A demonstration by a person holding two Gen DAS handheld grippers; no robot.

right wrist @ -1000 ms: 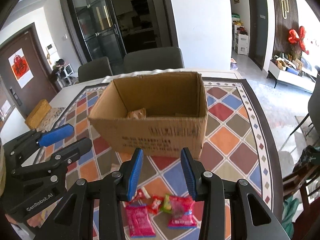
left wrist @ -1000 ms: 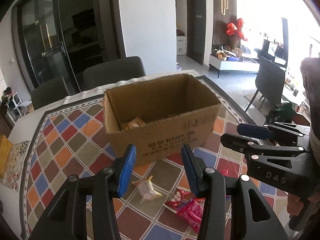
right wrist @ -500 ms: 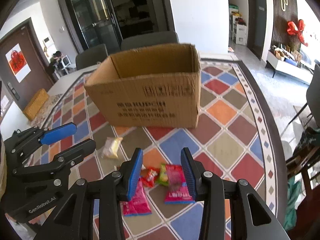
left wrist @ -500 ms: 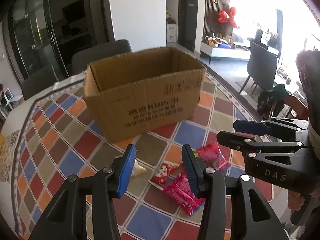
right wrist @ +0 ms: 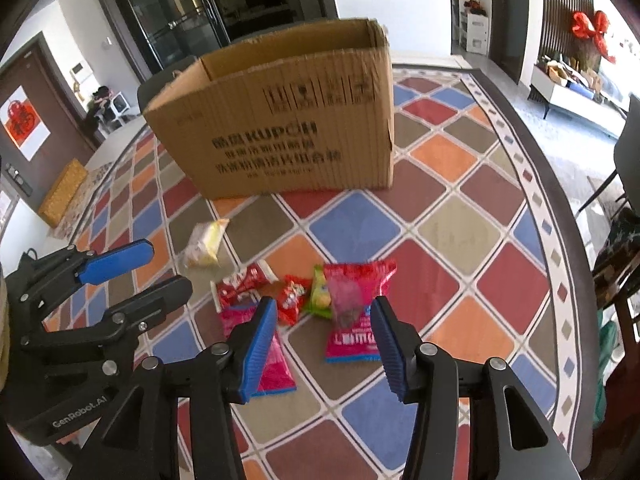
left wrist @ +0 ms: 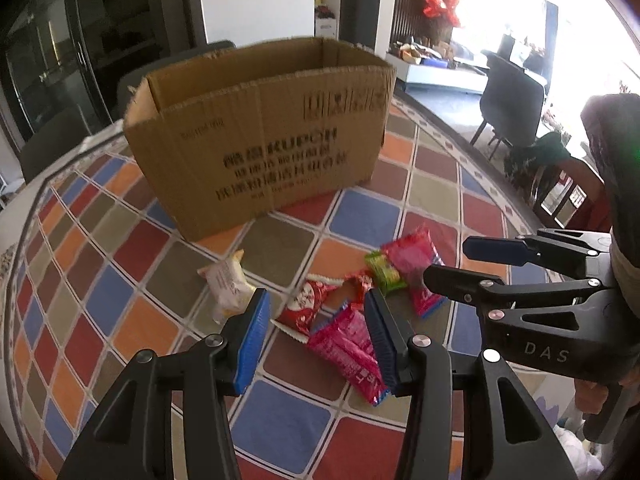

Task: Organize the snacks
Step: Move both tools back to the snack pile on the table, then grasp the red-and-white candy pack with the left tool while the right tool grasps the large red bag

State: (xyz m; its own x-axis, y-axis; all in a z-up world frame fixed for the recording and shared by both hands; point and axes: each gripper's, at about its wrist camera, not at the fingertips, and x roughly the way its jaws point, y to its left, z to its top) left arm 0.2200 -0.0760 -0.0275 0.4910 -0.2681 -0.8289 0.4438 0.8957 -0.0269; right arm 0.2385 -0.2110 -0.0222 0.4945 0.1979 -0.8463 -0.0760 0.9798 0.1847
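Note:
An open cardboard box [left wrist: 264, 136] [right wrist: 280, 128] stands on the patterned tablecloth. In front of it lie several snack packets: a pale yellow one [left wrist: 228, 284] [right wrist: 204, 242], a red-and-white one [left wrist: 304, 306] [right wrist: 240, 282], a small green one [left wrist: 382, 274] [right wrist: 320, 294], a long pink one [left wrist: 348, 350] [right wrist: 274, 364] and a larger pink one [left wrist: 412, 264] [right wrist: 356, 300]. My left gripper [left wrist: 316, 344] [right wrist: 136, 268] is open and empty, low over the red-and-white and long pink packets. My right gripper [right wrist: 324, 344] [left wrist: 460, 260] is open and empty, low over the larger pink packet.
The tablecloth [right wrist: 460, 224] has coloured diamonds and a dark border near the table's right edge. A yellow box [right wrist: 64, 188] lies at the far left. Dark chairs [left wrist: 512, 96] stand behind and to the right of the table.
Both grippers have dropped lower and come closer to the packets; the box now shows its side and its inside is hidden. Both stay open and empty.

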